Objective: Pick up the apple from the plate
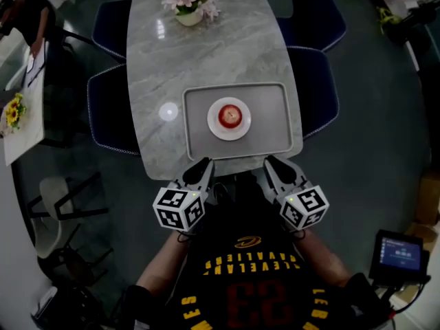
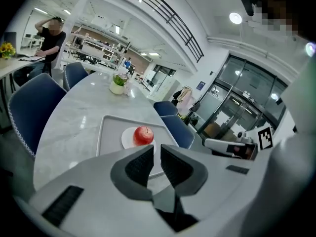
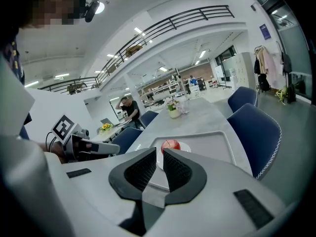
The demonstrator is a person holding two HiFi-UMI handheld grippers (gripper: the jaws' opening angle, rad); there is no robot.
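A red apple (image 1: 232, 116) sits on a small white plate (image 1: 214, 126) in the middle of a grey tray (image 1: 199, 136) near the table's front edge. Both grippers hover at that edge, short of the tray: my left gripper (image 1: 206, 162) at the tray's near left corner, my right gripper (image 1: 269, 161) at its near right. Each has its jaws drawn together with only a thin slit and nothing between them. The left gripper view shows the apple (image 2: 143, 135) just beyond the left gripper (image 2: 157, 149). The right gripper view shows the apple (image 3: 170, 145) past the right gripper (image 3: 160, 152).
A pot of pink flowers (image 1: 191, 5) stands at the far end of the marble table (image 1: 172, 60). Dark blue chairs (image 1: 110, 115) flank both sides. A person sits at a side table (image 1: 24, 115) far left. A small screen (image 1: 399, 253) is at lower right.
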